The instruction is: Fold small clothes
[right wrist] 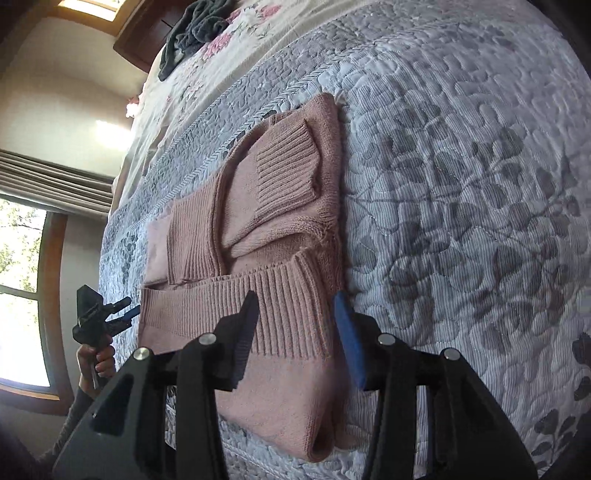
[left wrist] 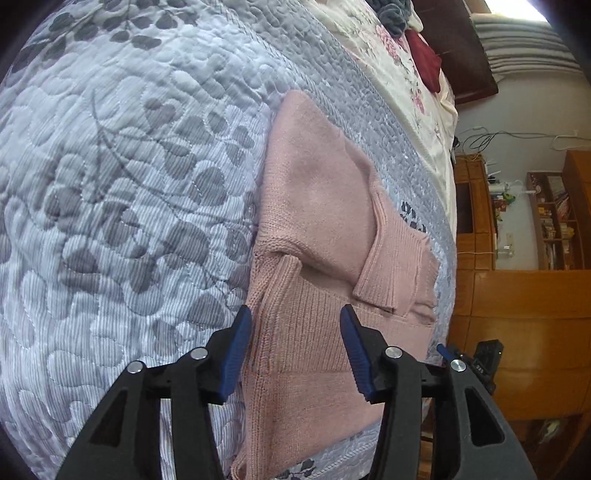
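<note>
Trouble could come from the soft pink sweater [left wrist: 317, 206] sliding apart. It lies on the bed, on the grey leafy quilt [left wrist: 122, 192], in the middle of both views. Its sleeves are already folded in across the body, so it looks partly folded. One ribbed cuff [right wrist: 284, 166] sits in the upper middle of the right wrist view, and the ribbed hem [right wrist: 236, 314] runs across just above the right tool [right wrist: 295, 332].

The left tool [left wrist: 295, 350] is open, with its blue pads [left wrist: 236, 354] spread over the sweater's near edge at the bottom of the frame. It holds nothing. The right tool is open too and holds nothing. Its pads sit on either side of the sweater's right edge.

If a tool pinches only the top layer, I think the sleeves could flop out when the sweater is lifted. If one tool lifts faster than the other, the fold may go crooked. A pad might also grab the quilt and drag it up with the sweater. The knit is stretchy, so a hard pull could make the edges uneven.

Far up the bed lie a dark grey cloth [right wrist: 195, 26] and a dark red cloth [left wrist: 424, 59], well apart from the sweater.
</note>
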{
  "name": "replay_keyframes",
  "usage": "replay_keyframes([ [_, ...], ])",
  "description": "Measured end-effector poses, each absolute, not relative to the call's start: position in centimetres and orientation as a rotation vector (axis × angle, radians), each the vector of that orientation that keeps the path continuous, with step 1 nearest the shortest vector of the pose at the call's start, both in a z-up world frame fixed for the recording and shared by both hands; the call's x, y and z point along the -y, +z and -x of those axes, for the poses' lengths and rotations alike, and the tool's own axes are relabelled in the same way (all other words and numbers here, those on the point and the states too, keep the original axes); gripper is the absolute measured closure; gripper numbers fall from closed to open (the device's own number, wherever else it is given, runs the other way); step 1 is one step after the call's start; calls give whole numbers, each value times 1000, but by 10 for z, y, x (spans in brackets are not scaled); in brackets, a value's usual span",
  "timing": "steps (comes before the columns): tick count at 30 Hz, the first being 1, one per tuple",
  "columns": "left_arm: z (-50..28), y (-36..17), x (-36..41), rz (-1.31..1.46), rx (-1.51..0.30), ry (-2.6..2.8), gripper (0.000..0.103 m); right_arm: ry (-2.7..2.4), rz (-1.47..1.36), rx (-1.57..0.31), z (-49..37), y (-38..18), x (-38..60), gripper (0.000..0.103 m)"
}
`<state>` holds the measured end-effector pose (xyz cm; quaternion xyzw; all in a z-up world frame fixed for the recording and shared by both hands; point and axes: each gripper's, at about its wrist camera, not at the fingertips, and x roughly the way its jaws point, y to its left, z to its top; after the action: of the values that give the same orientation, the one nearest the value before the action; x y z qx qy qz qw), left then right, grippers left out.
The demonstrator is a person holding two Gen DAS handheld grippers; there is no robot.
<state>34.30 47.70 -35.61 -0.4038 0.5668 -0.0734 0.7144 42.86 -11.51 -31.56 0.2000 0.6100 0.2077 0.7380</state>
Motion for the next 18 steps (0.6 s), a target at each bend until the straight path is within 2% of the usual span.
replay_keyframes([
  [6,-351,-355,-456,742,-1284,-152,52,449,-291,-1326,-431,-330,94,60],
  [7,-351,-353,-455,723,-1278,-145,56,445,-262,-1320,-431,-333,90,61],
  [8,-352,-353,-454,703,-1278,-139,71,446,-233,-1312,-431,-334,85,63],
  [10,-350,-351,-451,664,-1273,-128,89,456,-176,-1302,-428,-337,75,72],
  [11,-349,-350,-449,648,-1266,-125,89,454,-136,-1290,-426,-336,70,82],
  [13,-345,-347,-447,616,-1246,-116,91,446,-58,-1250,-418,-333,63,93],
  [18,-332,-334,-445,606,-1158,-131,96,440,-31,-1181,-404,-323,66,95],
])
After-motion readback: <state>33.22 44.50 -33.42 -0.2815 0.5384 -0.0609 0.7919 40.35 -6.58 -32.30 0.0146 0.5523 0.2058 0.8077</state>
